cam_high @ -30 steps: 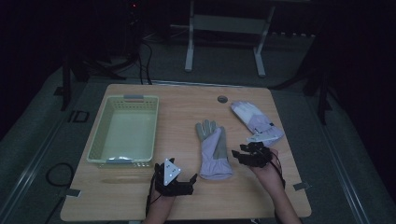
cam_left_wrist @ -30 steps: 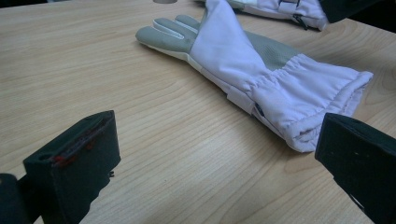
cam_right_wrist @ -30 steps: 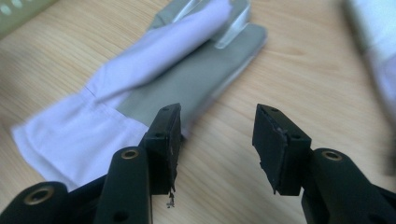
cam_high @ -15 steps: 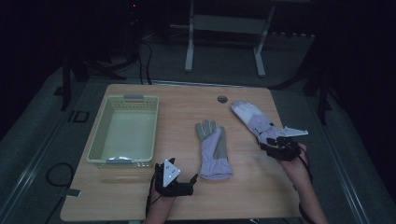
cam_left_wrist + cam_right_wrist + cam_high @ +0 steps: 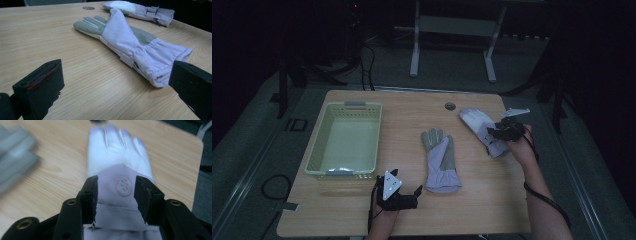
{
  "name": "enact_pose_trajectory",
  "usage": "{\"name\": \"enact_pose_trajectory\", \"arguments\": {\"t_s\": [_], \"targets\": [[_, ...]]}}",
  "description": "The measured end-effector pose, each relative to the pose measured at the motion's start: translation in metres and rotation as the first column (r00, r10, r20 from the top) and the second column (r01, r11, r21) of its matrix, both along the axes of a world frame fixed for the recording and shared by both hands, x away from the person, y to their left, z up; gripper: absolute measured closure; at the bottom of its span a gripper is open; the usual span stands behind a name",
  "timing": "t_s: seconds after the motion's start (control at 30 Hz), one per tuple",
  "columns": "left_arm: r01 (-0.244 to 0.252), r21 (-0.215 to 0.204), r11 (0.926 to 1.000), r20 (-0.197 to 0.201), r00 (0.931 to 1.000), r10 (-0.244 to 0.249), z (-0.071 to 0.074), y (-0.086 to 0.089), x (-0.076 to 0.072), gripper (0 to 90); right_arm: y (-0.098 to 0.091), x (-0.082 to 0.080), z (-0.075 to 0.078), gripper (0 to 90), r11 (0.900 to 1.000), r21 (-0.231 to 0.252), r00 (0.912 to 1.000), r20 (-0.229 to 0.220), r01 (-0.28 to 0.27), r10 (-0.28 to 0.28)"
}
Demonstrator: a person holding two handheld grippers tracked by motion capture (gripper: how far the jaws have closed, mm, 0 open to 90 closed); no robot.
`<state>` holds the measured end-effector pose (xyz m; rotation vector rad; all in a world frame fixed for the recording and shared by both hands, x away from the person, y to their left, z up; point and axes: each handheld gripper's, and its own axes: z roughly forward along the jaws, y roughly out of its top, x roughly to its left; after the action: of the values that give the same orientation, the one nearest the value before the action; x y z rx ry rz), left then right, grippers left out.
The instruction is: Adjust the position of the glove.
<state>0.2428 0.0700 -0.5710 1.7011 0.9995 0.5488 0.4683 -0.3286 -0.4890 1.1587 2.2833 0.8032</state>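
Two pale lilac gloves lie on the wooden table. One glove (image 5: 441, 160) with grey fingers lies flat in the middle, cuff toward me; in the left gripper view that glove (image 5: 130, 42) is just ahead. The second glove (image 5: 477, 122) lies at the far right, and in the right gripper view it (image 5: 117, 162) shows a round logo. My right gripper (image 5: 493, 134) hovers over its cuff end, its jaws (image 5: 116, 192) standing apart on either side of the logo; they have just been opening a little and grip nothing. My left gripper (image 5: 414, 192) rests open near the front edge (image 5: 117, 72).
A pale green plastic basket (image 5: 314, 150) stands empty on the left half of the table. A round cable hole (image 5: 450, 106) sits near the far edge. A metal stand's legs (image 5: 414, 50) are on the floor beyond the table.
My right hand has swung from beside the middle glove's cuff to the right and away from me, over the far-right glove. The left gripper has stayed put.
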Motion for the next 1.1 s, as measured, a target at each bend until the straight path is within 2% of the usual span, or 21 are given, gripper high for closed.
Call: {"name": "enact_pose_trajectory", "arguments": {"t_s": [0.07, 0.17, 0.23, 0.3, 0.33, 0.4, 0.47, 0.53, 0.57, 0.63, 0.7, 0.87, 1.0, 1.07, 1.1], "targets": [[-0.001, 0.000, 1.0000, 0.001, 1.0000, 0.001, 0.000, 0.000, 0.000, 0.1, 0.002, 0.010, -0.005, 55.1, 0.9991, -0.041, 0.9997, -0.026, -0.003, 0.002], [0.002, -0.001, 1.0000, 0.003, 1.0000, -0.002, 0.000, 0.000, 0.000, 0.1, -0.001, 0.022, -0.015, 55.2, 0.9989, -0.046, 0.9975, -0.070, 0.007, -0.011], [0.003, -0.002, 1.0000, 0.002, 1.0000, -0.003, 0.000, 0.000, 0.000, 0.1, -0.001, 0.028, -0.024, 52.0, 0.9948, -0.101, 0.9960, -0.089, -0.007, -0.002], [-0.001, -0.002, 1.0000, -0.006, 1.0000, 0.001, 0.000, 0.000, 0.001, 0.1, 0.000, 0.032, -0.031, 51.5, 0.9940, -0.107, 0.9934, -0.114, -0.022, 0.010], [-0.001, -0.003, 1.0000, -0.008, 1.0000, 0.001, 0.000, 0.000, 0.001, 0.1, 0.000, 0.034, -0.033, 51.4, 0.9943, -0.105, 0.9914, -0.131, -0.019, 0.006], [0.000, -0.013, 0.9999, -0.008, 1.0000, -0.001, 0.000, 0.001, 0.001, 0.1, -0.002, 0.038, -0.037, 53.9, 0.9982, -0.060, 0.9846, -0.174, -0.002, -0.008], [0.000, -0.013, 0.9999, -0.009, 1.0000, -0.001, 0.000, 0.001, 0.001, 0.1, -0.005, 0.040, -0.038, 60.3, 0.9998, -0.015, 0.9788, -0.205, -0.008, 0.005], [0.003, -0.008, 1.0000, -0.006, 1.0000, -0.003, 0.000, 0.001, 0.001, 0.1, -0.005, 0.039, -0.038, 65.7, 1.0000, -0.004, 0.9751, -0.222, 0.002, -0.003], [0.002, -0.006, 1.0000, -0.005, 1.0000, -0.002, 0.000, 0.000, 0.000, 0.1, -0.004, 0.039, -0.037, 71.5, 1.0000, -0.003, 0.9734, -0.229, 0.004, -0.004], [0.004, -0.006, 1.0000, -0.007, 1.0000, -0.004, 0.000, 0.000, 0.001, 0.1, 0.000, 0.037, -0.036, 75.0, 0.9995, -0.024, 0.9749, -0.222, 0.019, -0.024], [0.004, -0.013, 0.9999, -0.012, 0.9999, -0.004, 0.000, 0.001, 0.001, 0.1, 0.002, 0.036, -0.035, 78.9, 0.9984, -0.021, 0.9729, -0.225, 0.052, -0.055], [0.005, -0.011, 0.9999, -0.010, 0.9999, -0.006, 0.000, 0.001, 0.001, 0.1, 0.004, 0.027, -0.027, 83.7, 0.9934, -0.011, 0.9730, -0.201, 0.114, -0.114], [0.003, -0.014, 0.9999, -0.013, 0.9999, -0.003, 0.000, 0.001, 0.001, 0.1, 0.007, 0.015, -0.010, 87.6, 0.9879, -0.030, 0.9785, -0.136, 0.152, -0.155], [0.004, -0.015, 0.9999, -0.014, 0.9999, -0.004, 0.000, 0.001, 0.001, 0.1, 0.007, 0.013, -0.005, 89.0, 0.9875, -0.028, 0.9794, -0.127, 0.155, -0.157], [0.004, -0.016, 0.9999, -0.014, 0.9999, -0.005, 0.000, 0.001, 0.001, 0.1, 0.005, 0.003, 0.012, 89.1, 0.9828, -0.002, 0.9779, -0.099, 0.185, -0.184]]}}
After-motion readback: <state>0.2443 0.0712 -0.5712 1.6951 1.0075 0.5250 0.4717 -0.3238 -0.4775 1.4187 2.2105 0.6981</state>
